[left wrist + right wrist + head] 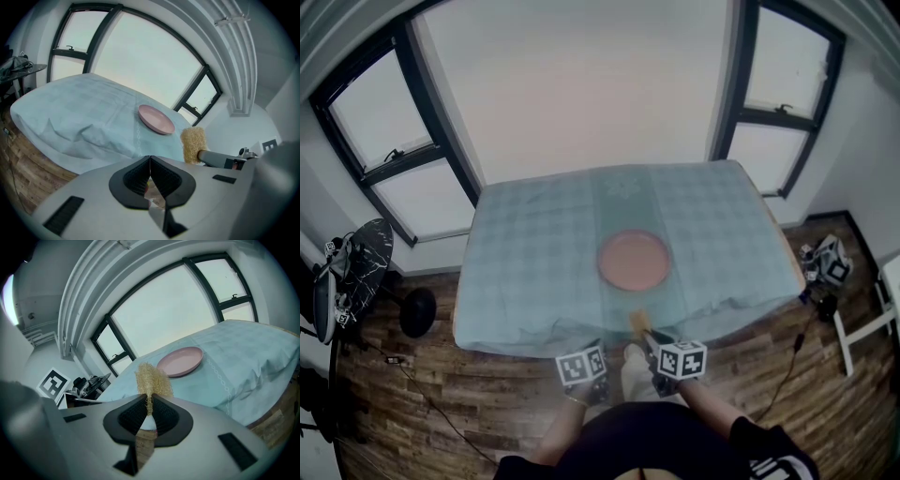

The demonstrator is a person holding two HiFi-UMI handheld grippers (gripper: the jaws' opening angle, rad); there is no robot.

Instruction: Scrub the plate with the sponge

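A round pink plate lies in the middle of the table's pale blue checked cloth. It also shows in the left gripper view as the plate and in the right gripper view as the plate. My right gripper is shut on a straw-coloured fibrous sponge, held off the table's near edge and short of the plate. The sponge sits just ahead of the right gripper. My left gripper is shut with nothing in it, beside the sponge. In the head view the left gripper hangs below the table edge.
The cloth hangs in folds over the table's near edge. Dark-framed windows line the far wall. On the wood floor stand a black tripod rig, a round black base and a marker-cube device at the right.
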